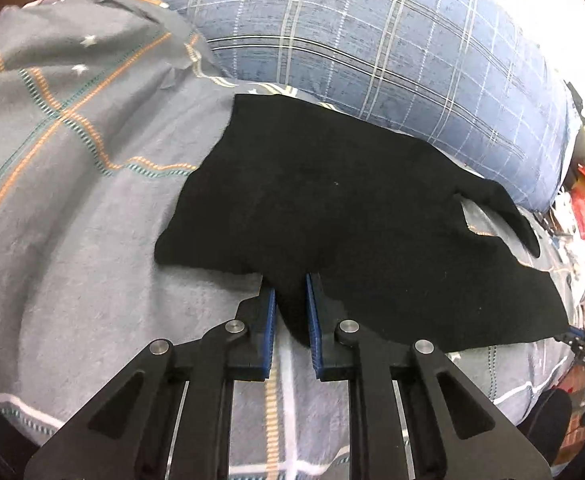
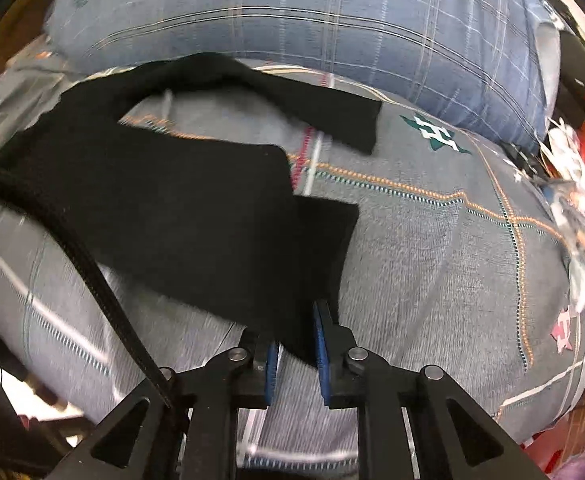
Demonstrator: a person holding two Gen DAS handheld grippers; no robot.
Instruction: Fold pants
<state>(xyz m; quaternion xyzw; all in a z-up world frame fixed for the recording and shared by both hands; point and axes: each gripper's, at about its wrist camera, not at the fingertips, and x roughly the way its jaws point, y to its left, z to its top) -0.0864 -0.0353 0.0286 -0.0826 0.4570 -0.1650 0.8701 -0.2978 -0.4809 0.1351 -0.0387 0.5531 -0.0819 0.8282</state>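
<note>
The black pants (image 1: pixel 332 208) lie spread on a grey bedspread (image 1: pixel 72 200) stitched with orange and teal lines, their far edge close against a big blue checked pillow (image 1: pixel 372 40) behind them. The left gripper (image 1: pixel 291 280) has its jaws drawn narrow, and a fold of the near edge of the cloth hangs down between the blue pads (image 1: pixel 269 320), pinched there. From the right side, the pants (image 2: pixel 172 208) show one leg curving away toward the pillow (image 2: pixel 292 12) and another doubled over on itself. The right gripper (image 2: pixel 297 324) is likewise nearly closed, its blue pads (image 2: pixel 321 344) nipping the lowest corner of that doubled leg over the bedspread (image 2: pixel 432 260). A black ribbed cable (image 2: pixel 92 276) crosses the left of that view
</note>
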